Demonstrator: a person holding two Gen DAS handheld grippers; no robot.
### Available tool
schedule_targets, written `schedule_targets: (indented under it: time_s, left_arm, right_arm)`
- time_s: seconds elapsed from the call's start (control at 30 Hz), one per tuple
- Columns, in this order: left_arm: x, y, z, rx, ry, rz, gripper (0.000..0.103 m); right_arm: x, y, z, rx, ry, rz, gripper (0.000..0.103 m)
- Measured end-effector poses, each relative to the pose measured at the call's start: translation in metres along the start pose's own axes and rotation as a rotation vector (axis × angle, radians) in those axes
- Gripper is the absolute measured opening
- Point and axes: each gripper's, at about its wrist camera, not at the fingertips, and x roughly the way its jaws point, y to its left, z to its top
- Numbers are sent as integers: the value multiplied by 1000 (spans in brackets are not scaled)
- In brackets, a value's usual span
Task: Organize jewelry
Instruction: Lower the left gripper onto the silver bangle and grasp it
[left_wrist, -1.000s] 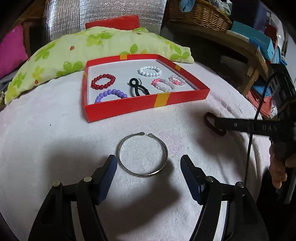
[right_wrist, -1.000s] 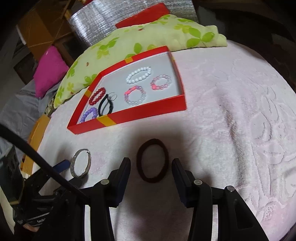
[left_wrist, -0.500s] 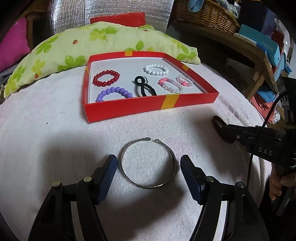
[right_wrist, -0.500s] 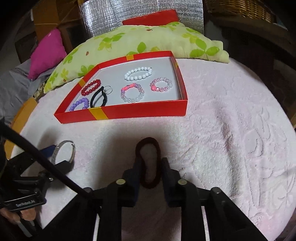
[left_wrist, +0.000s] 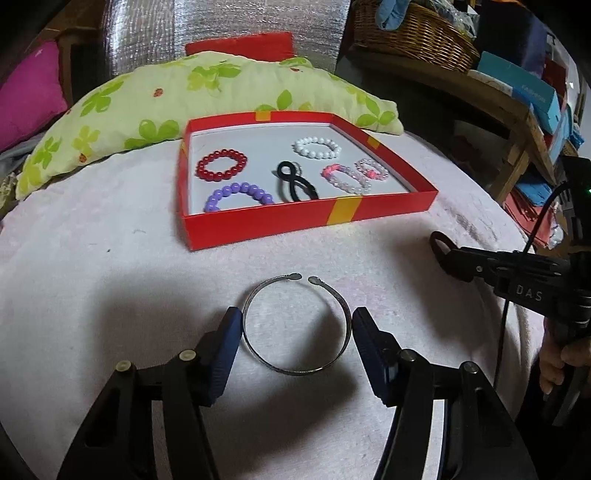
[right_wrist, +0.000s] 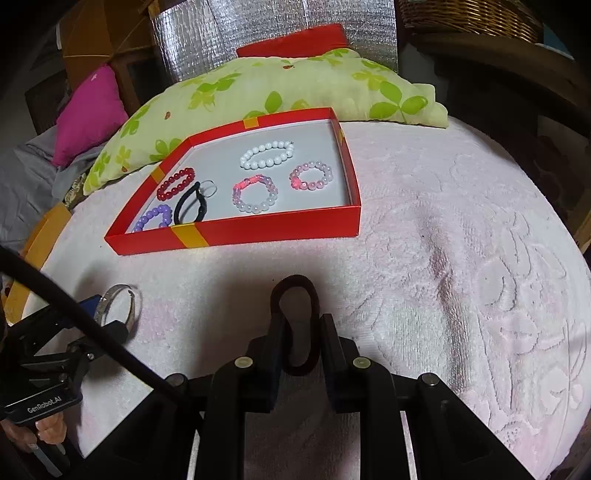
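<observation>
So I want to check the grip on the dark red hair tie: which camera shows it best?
The right wrist view: the dark red hair tie sits centred, squeezed narrow between the right gripper jaws. The left wrist view shows only its end loop poking past that gripper's tip, at the right edge.

shiny metal bangle (left_wrist: 296, 326) on rough, matt terry cloth (left_wrist: 110, 280).

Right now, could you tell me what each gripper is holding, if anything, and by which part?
Right gripper pinches the dark red hair tie across its near half. Left gripper jaws are closing around the silver bangle, not yet gripping.
</observation>
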Motion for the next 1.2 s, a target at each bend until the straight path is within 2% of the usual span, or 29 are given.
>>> schedule_targets:
  time_s: [0.17, 0.33, 0.43, 0.5, 0.7, 0.77, 0.87, 0.97, 1.07, 1.2]
  left_arm:
    - [-5, 3, 1, -1, -16, 64, 63]
    - [-1, 10, 1, -20, 3, 114, 63]
    - [6, 14, -1, -37, 39, 121, 63]
    - [7, 13, -1, -35, 36, 127, 63]
    - [8, 10, -4, -22, 41, 140, 64]
    - [8, 9, -4, -14, 41, 145, 64]
    - [8, 8, -4, -14, 42, 144, 66]
    - [8, 8, -4, -14, 41, 145, 66]
    - [9, 8, -5, -12, 41, 146, 66]
    - [9, 8, -5, -8, 39, 148, 66]
  right_arm:
    - [-2, 0, 0, 0, -10, 7, 20]
    - [1, 4, -1, -8, -1, 13, 20]
    - [5, 7, -2, -17, 10, 5, 20]
    - [6, 7, -2, -16, 10, 2, 21]
    - [7, 5, -3, 0, 12, 6, 27]
    - [8, 6, -3, 2, 15, 19, 39]
    - [8, 13, -4, -33, 9, 4, 43]
    - [8, 19, -6, -75, 4, -24, 41]
    - [8, 20, -7, -92, -3, -53, 27]
    - [8, 21, -8, -112, -10, -68, 21]
